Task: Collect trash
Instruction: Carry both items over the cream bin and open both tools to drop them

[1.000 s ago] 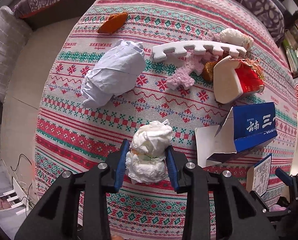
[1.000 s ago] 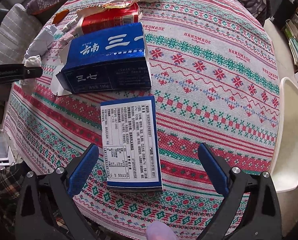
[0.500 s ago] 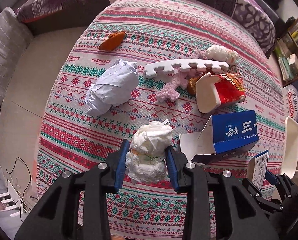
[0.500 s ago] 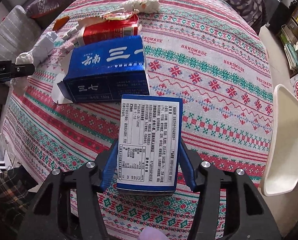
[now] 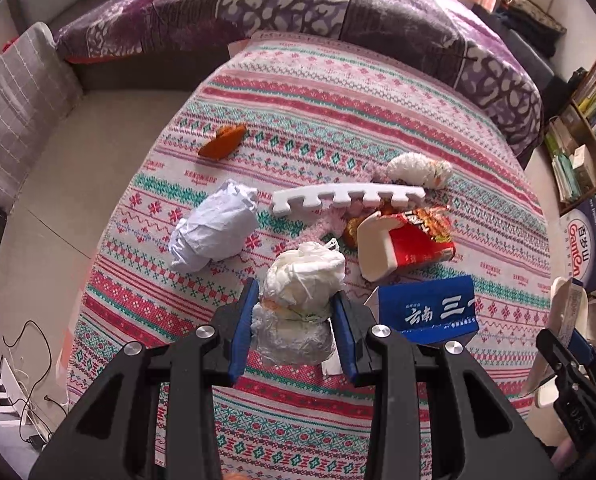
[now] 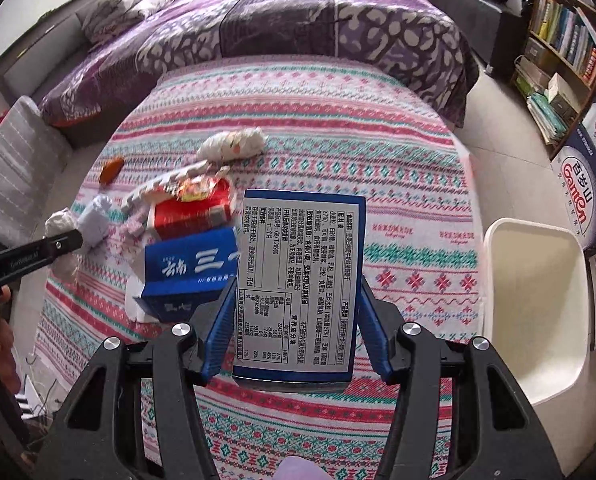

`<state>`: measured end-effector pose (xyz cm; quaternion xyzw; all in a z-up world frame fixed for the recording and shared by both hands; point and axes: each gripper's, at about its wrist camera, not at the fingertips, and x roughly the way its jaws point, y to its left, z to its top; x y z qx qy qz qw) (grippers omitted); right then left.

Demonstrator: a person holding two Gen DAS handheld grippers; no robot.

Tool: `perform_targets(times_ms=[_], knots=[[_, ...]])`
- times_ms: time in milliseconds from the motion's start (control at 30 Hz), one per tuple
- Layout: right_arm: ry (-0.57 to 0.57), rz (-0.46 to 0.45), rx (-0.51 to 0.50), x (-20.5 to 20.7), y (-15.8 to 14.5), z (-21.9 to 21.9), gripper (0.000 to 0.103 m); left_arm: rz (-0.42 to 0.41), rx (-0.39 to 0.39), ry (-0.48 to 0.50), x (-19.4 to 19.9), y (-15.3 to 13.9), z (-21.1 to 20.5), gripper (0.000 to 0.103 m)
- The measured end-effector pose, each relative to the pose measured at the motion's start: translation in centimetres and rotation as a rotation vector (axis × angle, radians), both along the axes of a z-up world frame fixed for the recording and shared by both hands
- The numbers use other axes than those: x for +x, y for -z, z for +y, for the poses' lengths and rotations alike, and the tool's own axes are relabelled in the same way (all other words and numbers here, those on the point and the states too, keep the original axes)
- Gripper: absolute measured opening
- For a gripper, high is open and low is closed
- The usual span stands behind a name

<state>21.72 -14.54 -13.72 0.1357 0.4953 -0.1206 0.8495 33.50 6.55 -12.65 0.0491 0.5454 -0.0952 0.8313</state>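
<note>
**Trash in both grippers above the patterned cloth**

Left wrist view: the left gripper [image 5: 296, 322] pinches a crumpled white plastic bag wad [image 5: 300, 300] between narrow blue pads, lifted clear for binning. On the striped woven tablecloth [image 5: 338, 92], marked "HANDMADE", lie a crumpled white paper ball [image 5: 214, 228] and a torn blue carton [image 5: 430, 312].

Right wrist view: the right gripper [image 6: 296, 320] clamps a flat blue box with a printed nutrition panel [image 6: 298, 280] by its edges, near the white plastic bin [image 6: 534, 304]. Far right, cartons read "Ganten" [image 6: 578, 196].

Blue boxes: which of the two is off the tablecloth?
The flat blue box with the white label, gripped in the right claw. The other blue box, torn open with large white characters, lies on the tablecloth.
</note>
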Motion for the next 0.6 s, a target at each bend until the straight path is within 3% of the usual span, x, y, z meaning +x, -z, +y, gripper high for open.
perform_targets(times_ms=[333, 600], knots=[[0.219, -0.181, -0.115, -1.7, -3.5, -4.4, 0.054, -0.272, 0.007, -0.05, -2.7, -3.8, -4.9, 0.036], [0.32, -0.211, -0.203, -2.9, -4.4, -7.0, 0.054, -0.327, -0.045, -0.061, -4.2, -4.2, -9.4, 0.036]])
